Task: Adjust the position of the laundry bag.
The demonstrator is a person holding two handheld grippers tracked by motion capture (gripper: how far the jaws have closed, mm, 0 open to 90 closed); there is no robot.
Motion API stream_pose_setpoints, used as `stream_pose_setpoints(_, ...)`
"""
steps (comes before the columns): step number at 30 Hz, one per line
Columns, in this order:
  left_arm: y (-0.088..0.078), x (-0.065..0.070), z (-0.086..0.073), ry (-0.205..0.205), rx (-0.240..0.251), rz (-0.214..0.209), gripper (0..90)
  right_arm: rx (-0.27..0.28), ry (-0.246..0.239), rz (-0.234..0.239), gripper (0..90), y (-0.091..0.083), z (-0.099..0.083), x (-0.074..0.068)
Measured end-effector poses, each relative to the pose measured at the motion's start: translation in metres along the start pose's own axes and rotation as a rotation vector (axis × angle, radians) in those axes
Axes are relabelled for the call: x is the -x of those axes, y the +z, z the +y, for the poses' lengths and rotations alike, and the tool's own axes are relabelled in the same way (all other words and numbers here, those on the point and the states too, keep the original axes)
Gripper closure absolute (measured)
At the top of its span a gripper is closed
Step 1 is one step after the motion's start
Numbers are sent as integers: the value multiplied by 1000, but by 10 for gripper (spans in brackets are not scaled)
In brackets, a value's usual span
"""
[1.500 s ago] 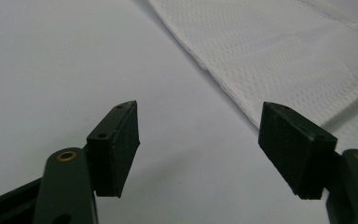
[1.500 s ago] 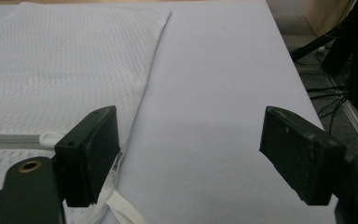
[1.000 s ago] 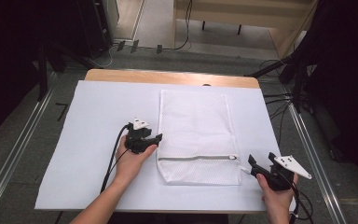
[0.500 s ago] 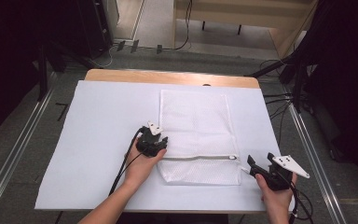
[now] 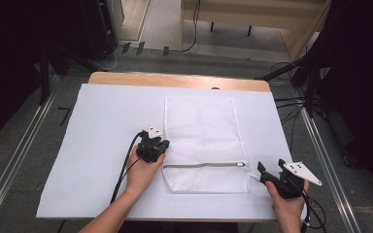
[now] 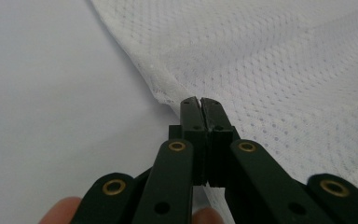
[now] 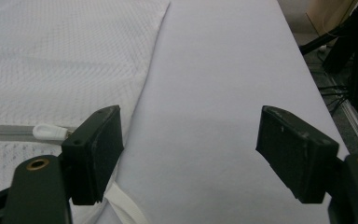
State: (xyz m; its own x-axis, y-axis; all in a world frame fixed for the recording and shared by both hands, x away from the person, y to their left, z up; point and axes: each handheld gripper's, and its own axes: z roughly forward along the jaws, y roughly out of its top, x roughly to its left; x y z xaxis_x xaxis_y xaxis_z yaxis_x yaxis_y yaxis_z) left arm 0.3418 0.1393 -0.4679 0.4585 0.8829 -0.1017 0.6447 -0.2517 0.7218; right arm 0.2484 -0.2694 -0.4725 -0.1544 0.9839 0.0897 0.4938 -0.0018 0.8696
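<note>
Two grippers are in play. The left gripper (image 5: pixel 158 145) has its jaws pressed together with no gap, tips at the left edge of the white mesh bag (image 5: pixel 201 133). In the left gripper view the tips (image 6: pixel 199 103) sit right at that edge; whether any mesh is caught between them cannot be told. The right gripper (image 5: pixel 268 171) stands with its jaws spread wide and empty, just beside the bag's corner at 4 o'clock on the table.

The mesh bag lies flat on the white sheet (image 5: pixel 102 126) near table centre, long axis running 12 to 6 o'clock. Its grey zipper (image 5: pixel 201 165) crosses the lower part, with the white pull tab (image 7: pixel 49 131) at the 3 o'clock end, just beside the right gripper's near jaw.

Probable risks:
- If the left tips merely press the edge and hold nothing, the bag will likely slide when the pull tab is drawn.
- The tab is small and lies flat; wide jaws closing off-line may pinch mesh or sheet instead.
- Loose mesh may bunch against the zipper and jam it.
</note>
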Motion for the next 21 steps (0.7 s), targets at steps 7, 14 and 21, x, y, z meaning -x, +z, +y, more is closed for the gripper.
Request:
stream_pose_setpoints(7,-14,-14,-4,-17,11,1,900,-1,-7,3,234,0,0,-1)
stream_pose_setpoints(14,-28,-31,-10,-22,13,19,900,2,-10,8,234,-1,0,-2)
stream_pose_setpoints(21,-46,-49,-19,-51,25,11,900,6,-16,11,234,-1,0,-6)
